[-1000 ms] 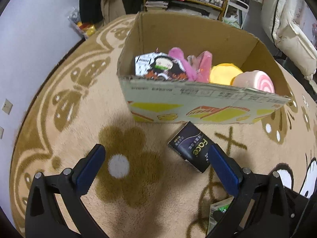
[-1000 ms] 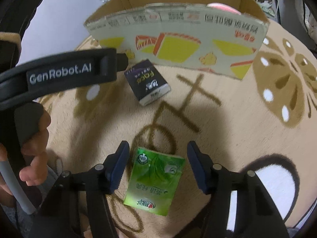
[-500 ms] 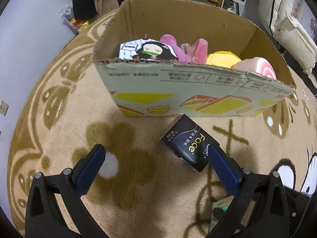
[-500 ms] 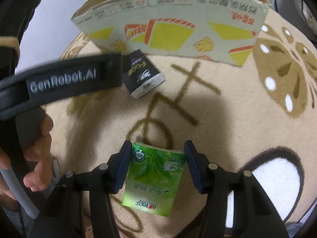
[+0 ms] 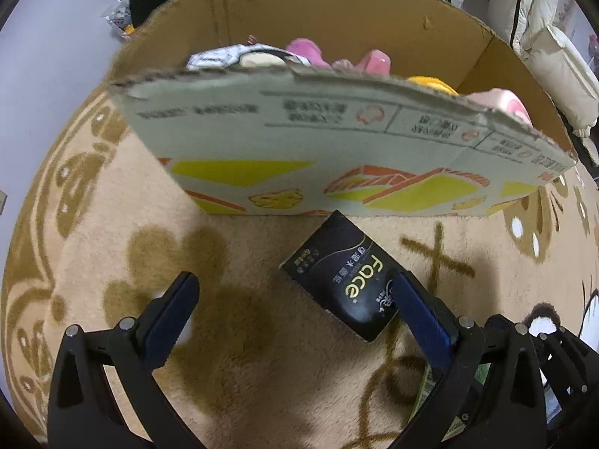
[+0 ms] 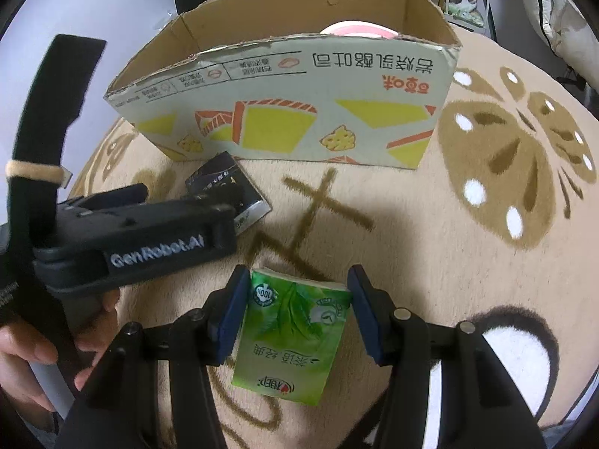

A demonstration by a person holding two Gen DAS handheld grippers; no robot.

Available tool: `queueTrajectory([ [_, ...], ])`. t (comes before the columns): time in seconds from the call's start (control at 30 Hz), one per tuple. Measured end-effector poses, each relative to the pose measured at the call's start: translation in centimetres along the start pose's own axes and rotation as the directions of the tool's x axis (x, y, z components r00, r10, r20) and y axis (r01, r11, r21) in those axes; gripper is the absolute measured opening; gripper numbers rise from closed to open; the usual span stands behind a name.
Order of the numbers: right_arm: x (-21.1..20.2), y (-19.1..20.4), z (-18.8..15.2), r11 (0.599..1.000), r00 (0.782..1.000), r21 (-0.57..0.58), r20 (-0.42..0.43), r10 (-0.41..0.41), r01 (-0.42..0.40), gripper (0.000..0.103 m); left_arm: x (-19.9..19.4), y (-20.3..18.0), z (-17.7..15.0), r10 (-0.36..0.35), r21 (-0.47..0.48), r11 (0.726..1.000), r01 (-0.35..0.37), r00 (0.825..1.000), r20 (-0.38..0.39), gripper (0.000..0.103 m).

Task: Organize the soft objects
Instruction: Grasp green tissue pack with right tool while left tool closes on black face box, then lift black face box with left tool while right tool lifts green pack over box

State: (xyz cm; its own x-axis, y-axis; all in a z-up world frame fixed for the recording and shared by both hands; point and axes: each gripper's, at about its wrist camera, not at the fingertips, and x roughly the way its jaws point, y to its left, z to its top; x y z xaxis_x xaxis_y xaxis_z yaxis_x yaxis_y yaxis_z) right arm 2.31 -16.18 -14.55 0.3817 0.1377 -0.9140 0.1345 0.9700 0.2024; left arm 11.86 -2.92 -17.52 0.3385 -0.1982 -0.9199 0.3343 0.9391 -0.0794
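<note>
A: What has changed since a second ago?

B: The left gripper [image 5: 295, 299] has been brought lower and nearer the box [image 5: 337, 142], whose near wall now fills much of the left view. The right gripper [image 6: 297, 299] has been narrowed around the green pack [image 6: 292, 336].

A: How much room is seen at the edges?

B: Bare rug [image 6: 411, 232] is seen to the right of the green pack and in front of the box. On the left, the box wall stands just beyond the black pack [image 5: 344, 280], one corner of the pack lying close against the wall's foot.

A: Where are the packs relative to the grippers?

B: The black pack lies flat on the rug, askew, inside the spread of the left fingers but against the right one [image 5: 423, 318]; the left finger stands well apart. That gripper is wide open. The green pack lies between the right gripper's fingers, both pads at its sides. Whether it is truly clamped cannot be told.

A: What is in the box?

B: Soft toys are seen over the rim: a printed cushion [image 5: 239, 58], pink plush [image 5: 307, 50], something yellow [image 5: 430, 84] and a pink roll [image 5: 505, 103].
</note>
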Motion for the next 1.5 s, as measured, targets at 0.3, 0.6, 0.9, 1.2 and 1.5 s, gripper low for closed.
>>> queueTrajectory([
  [0.3,1.0,0.7,0.1,1.0,1.0,-0.021,-0.02,-0.011,0.011,0.057,1.3,0.1,1.5,-0.03,-0.064,0.998,0.03,1.0,0.0,0.102],
  [0.6,1.4,0.9,0.5,1.0,1.0,-0.018,-0.019,-0.013,0.013,0.057,2.9,-1.0,1.5,0.1,-0.016,0.995,-0.101,0.993,-0.066,0.087],
  [0.9,-0.1,1.0,0.3,1.0,1.0,-0.023,0.027,-0.013,0.014,0.057,0.6,2.9,1.3,0.068,-0.14,0.987,-0.073,0.997,-0.043,0.044],
  [1.2,-1.8,0.5,0.9,1.0,0.997,-0.002,0.072,0.001,-0.001,0.056,-1.4,3.8,1.0,0.109,-0.129,0.986,-0.109,0.994,-0.007,0.044],
  [1.5,-2.9,1.2,-0.1,0.999,0.993,-0.03,0.118,0.025,-0.022,0.056,-4.3,1.4,-0.3,0.173,-0.124,0.978,-0.168,0.984,0.034,0.044],
])
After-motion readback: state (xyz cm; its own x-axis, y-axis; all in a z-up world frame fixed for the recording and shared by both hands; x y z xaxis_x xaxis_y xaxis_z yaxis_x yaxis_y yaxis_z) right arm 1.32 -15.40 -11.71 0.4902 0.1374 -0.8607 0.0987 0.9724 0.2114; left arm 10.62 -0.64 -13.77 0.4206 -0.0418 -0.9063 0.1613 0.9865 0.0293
